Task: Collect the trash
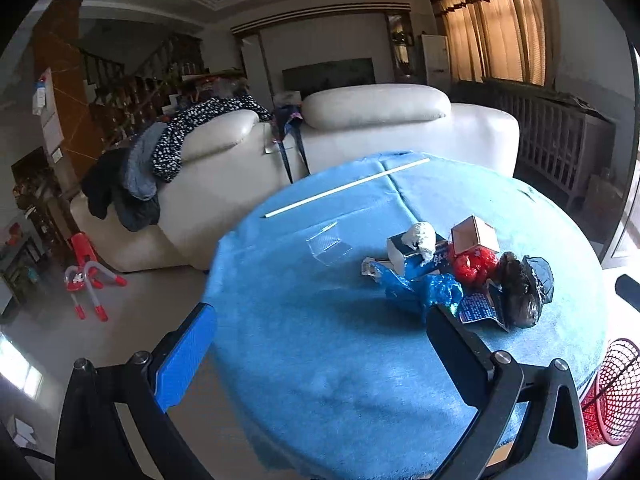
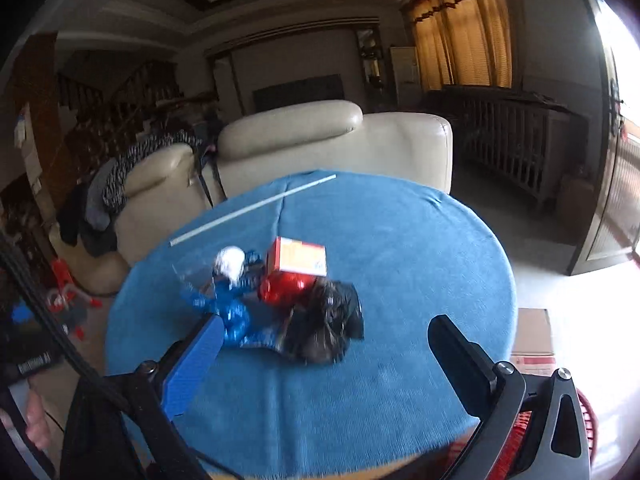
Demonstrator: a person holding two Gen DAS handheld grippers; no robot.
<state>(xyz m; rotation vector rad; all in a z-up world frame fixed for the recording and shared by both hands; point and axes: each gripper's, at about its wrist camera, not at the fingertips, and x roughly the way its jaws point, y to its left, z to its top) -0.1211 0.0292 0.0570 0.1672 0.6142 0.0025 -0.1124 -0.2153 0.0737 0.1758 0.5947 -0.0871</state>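
Note:
A heap of trash lies on the round table with a blue cloth [image 1: 320, 360] [image 2: 400, 240]. It holds a crumpled white wad [image 1: 420, 236] [image 2: 230, 262], a small cardboard box [image 1: 476, 234] [image 2: 300, 256], a red plastic bag [image 1: 474, 266] [image 2: 284, 286], a blue plastic bag [image 1: 432, 292] [image 2: 232, 312] and a black bag [image 1: 520, 284] [image 2: 328, 320]. A clear plastic piece [image 1: 326, 242] lies left of the heap. My left gripper [image 1: 320, 344] is open, near the table's front left. My right gripper [image 2: 326, 348] is open, just in front of the black bag. Neither holds anything.
A long white stick [image 1: 348, 188] [image 2: 252, 210] lies across the table's far side. A red mesh basket [image 1: 616, 392] [image 2: 520, 440] stands by the table's near right edge. A cream sofa [image 1: 360, 128] with clothes sits behind. A cardboard box [image 2: 534, 340] is on the floor at right.

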